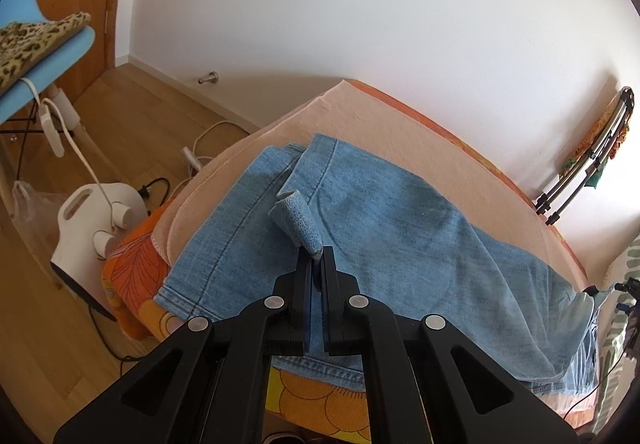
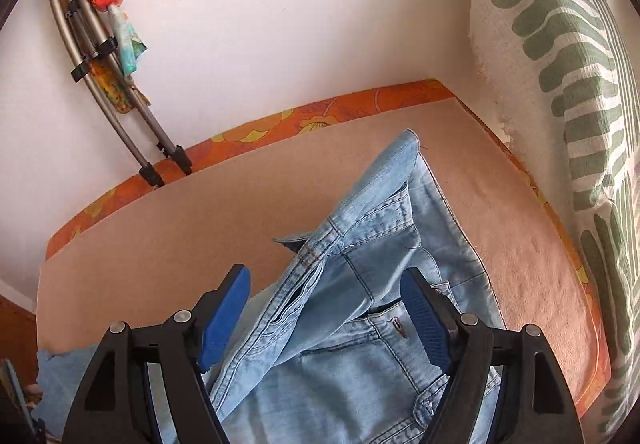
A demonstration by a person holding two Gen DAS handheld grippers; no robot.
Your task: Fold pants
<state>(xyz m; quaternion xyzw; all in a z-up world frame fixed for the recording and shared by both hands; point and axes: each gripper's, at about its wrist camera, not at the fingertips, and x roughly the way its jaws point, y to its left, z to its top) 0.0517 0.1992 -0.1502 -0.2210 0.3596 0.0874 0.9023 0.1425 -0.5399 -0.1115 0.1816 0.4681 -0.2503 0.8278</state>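
Light blue denim pants (image 1: 380,228) lie spread on a pink cloth (image 1: 400,132) over a surface with an orange flowered cover. My left gripper (image 1: 316,254) is shut, its tips pinching a small rolled flap of denim (image 1: 298,222) that stands up from the leg end. In the right wrist view the waist end of the pants (image 2: 360,364) lies rumpled, with the waistband (image 2: 384,180) twisted upward and a pocket and zip showing. My right gripper (image 2: 326,276) hovers just above this part, its blue pads (image 2: 224,312) wide apart and touching nothing.
A folded metal rack (image 1: 584,164) (image 2: 104,84) leans on the white wall behind the surface. A green patterned cushion (image 2: 580,84) stands at the right edge. On the wooden floor to the left are a white appliance (image 1: 88,220), cables and a blue chair (image 1: 40,84).
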